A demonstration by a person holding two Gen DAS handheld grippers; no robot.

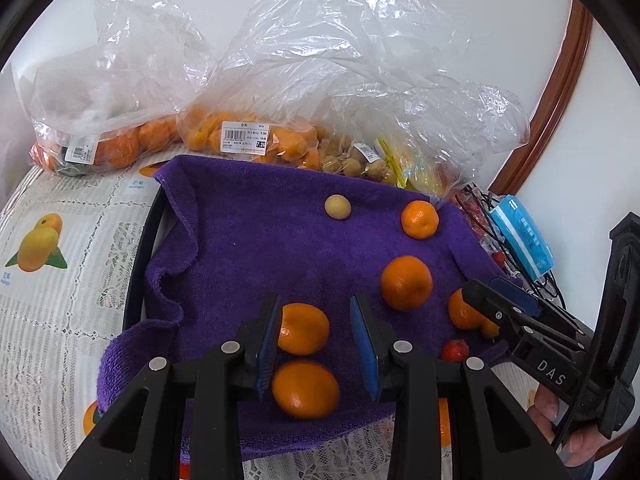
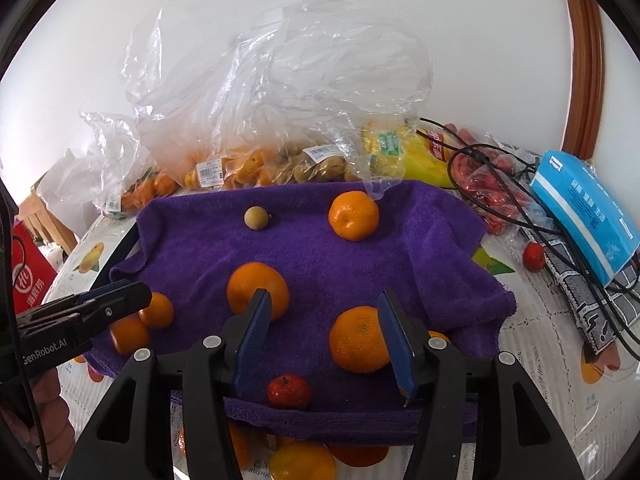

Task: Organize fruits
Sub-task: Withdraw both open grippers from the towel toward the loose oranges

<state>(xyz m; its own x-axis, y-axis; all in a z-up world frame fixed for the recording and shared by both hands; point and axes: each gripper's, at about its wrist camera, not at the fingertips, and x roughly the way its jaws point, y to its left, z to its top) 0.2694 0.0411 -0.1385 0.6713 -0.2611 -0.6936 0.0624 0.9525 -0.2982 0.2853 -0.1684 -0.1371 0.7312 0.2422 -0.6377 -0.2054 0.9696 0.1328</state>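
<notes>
So: your table point(image 2: 552, 412) carries a fruit-print lace cloth, and along the wall sit clear plastic bags point(image 1: 304, 64) of oranges, kumquats and small tan fruit. In front of them a purple towel point(image 1: 260, 248) is draped over a black tray point(image 1: 138, 256), with the loose fruit on it. A blue tissue pack point(image 2: 580, 212) lies at the right on black cables. Your left gripper point(image 1: 316, 344) has its fingers apart, nothing clamped; two oranges lie in line with the gap, the near orange point(image 1: 306, 388) and the one behind it point(image 1: 304, 328). Your right gripper point(image 2: 326, 344) is also apart, blue pads clear of fruit; no earlier view to compare. An orange point(image 2: 360, 340) sits just inside its right finger, another orange point(image 2: 256, 290) behind the left finger tip. A far orange point(image 2: 354, 215) rests near the towel's back edge, a small red fruit point(image 2: 289, 391) at the front edge, a tan round fruit point(image 2: 256, 218) toward the back.
</notes>
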